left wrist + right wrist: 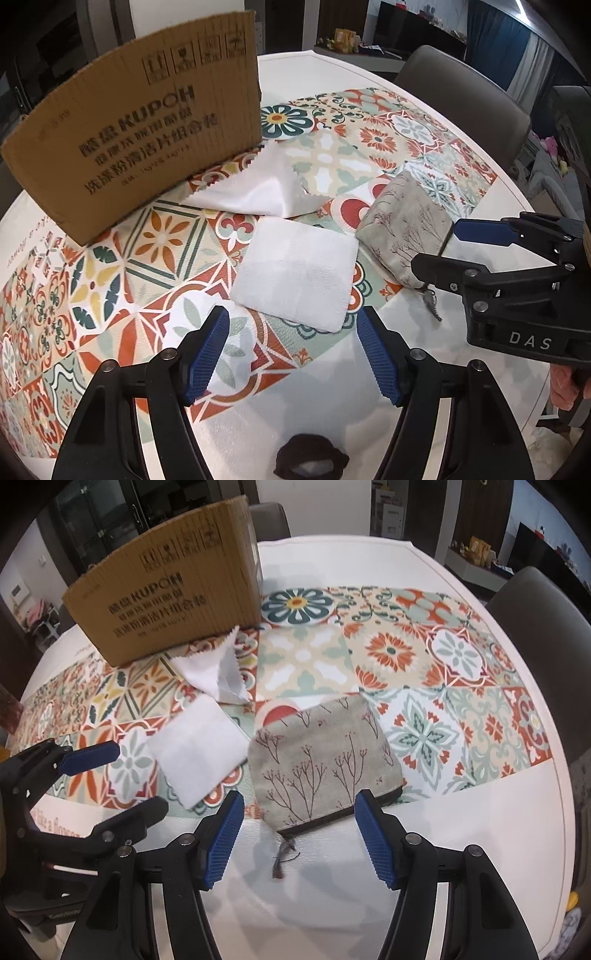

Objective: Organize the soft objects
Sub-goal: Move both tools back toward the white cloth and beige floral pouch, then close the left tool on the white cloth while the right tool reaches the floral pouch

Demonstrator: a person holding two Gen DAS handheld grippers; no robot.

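Observation:
A folded white towel (299, 269) (199, 749) lies on the patterned mat. Just short of its near edge my left gripper (293, 354) (122, 782) stands open and empty. To the towel's right lies a grey pouch with a twig print (402, 225) (321, 760), its zip tassel trailing onto the white table. My right gripper (301, 834) (443, 247) hangs open over the pouch's near edge, pads apart from it. A thin white cloth with pinked edges (251, 188) (218, 675) lies crumpled behind the towel. A brown cardboard box (129, 129) (166, 594) stands at the back left.
The patterned mat (147, 243) (461, 701) covers the middle of a round white table (461, 830). A small dark fabric band (310, 458) lies near the table's front edge. Grey chairs (461, 92) (546, 605) stand at the far side.

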